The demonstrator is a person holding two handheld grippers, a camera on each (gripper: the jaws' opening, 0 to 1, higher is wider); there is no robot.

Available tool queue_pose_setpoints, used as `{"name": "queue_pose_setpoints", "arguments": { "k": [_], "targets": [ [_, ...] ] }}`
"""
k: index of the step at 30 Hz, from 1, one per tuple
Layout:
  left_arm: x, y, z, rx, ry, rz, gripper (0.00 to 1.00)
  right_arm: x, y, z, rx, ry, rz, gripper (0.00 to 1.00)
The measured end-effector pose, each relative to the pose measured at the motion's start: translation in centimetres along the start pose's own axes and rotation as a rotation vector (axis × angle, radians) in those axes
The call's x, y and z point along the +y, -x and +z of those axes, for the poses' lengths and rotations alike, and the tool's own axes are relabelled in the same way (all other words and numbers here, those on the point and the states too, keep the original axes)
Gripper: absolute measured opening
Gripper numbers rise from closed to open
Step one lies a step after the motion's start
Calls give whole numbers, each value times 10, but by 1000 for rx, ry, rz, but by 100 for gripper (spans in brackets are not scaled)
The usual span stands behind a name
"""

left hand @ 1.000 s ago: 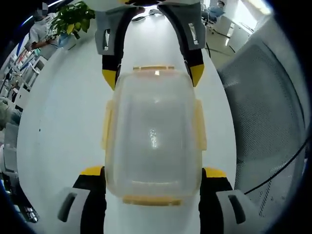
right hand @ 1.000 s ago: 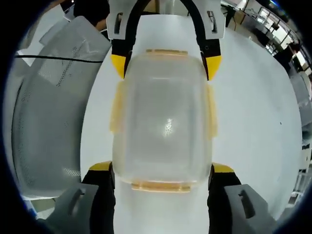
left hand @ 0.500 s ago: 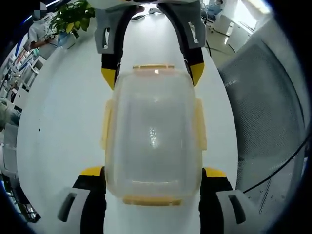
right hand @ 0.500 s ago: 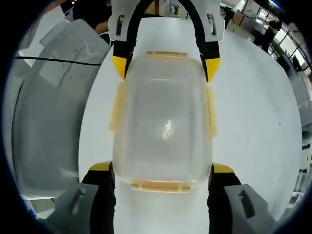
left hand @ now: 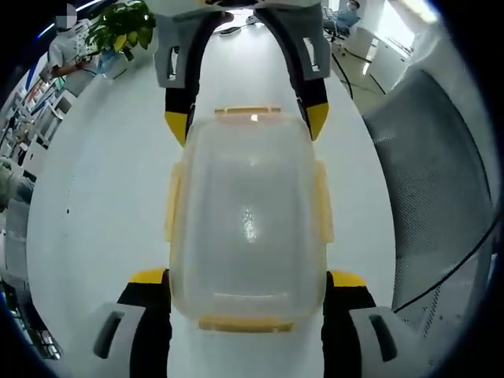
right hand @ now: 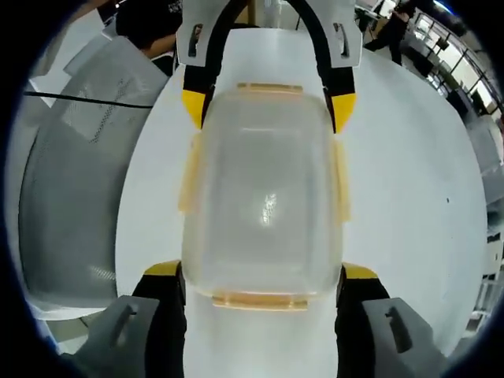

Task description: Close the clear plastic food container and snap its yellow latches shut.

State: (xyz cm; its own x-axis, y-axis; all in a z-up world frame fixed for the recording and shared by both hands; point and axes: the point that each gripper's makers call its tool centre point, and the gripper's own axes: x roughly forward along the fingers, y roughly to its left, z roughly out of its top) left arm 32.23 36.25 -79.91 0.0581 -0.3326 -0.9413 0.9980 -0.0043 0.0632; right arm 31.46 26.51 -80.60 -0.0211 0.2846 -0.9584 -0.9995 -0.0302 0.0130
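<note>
**Both grippers clasping the closed container from opposite ends**

The left gripper point(left hand: 246, 277) and right gripper point(right hand: 262, 274) each grip the container point(left hand: 247, 214) between their jaws at 6 o'clock. Risk: uneven squeezing could slide it across the white table point(left hand: 102, 197), leaving the yellow latches point(left hand: 245, 324) unsnapped.

White table point(left hand: 102, 205); clear lidded container point(left hand: 247, 213) resting on it.

A big white table point(left hand: 102, 205) takes up the middle of both views. A grey mesh chair point(left hand: 429, 197) is on the right of the left gripper view. A green leafy plant point(left hand: 118, 27) is at its upper left.
</note>
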Motion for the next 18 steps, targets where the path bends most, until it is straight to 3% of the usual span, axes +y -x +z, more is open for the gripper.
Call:
{"name": "queue_pose_setpoints", "arguments": {
  "k": [18],
  "targets": [
    [51, -4, 2, -10, 3, -18, 77, -52, 3, -4, -25, -5, -1, 75]
  ]
}}
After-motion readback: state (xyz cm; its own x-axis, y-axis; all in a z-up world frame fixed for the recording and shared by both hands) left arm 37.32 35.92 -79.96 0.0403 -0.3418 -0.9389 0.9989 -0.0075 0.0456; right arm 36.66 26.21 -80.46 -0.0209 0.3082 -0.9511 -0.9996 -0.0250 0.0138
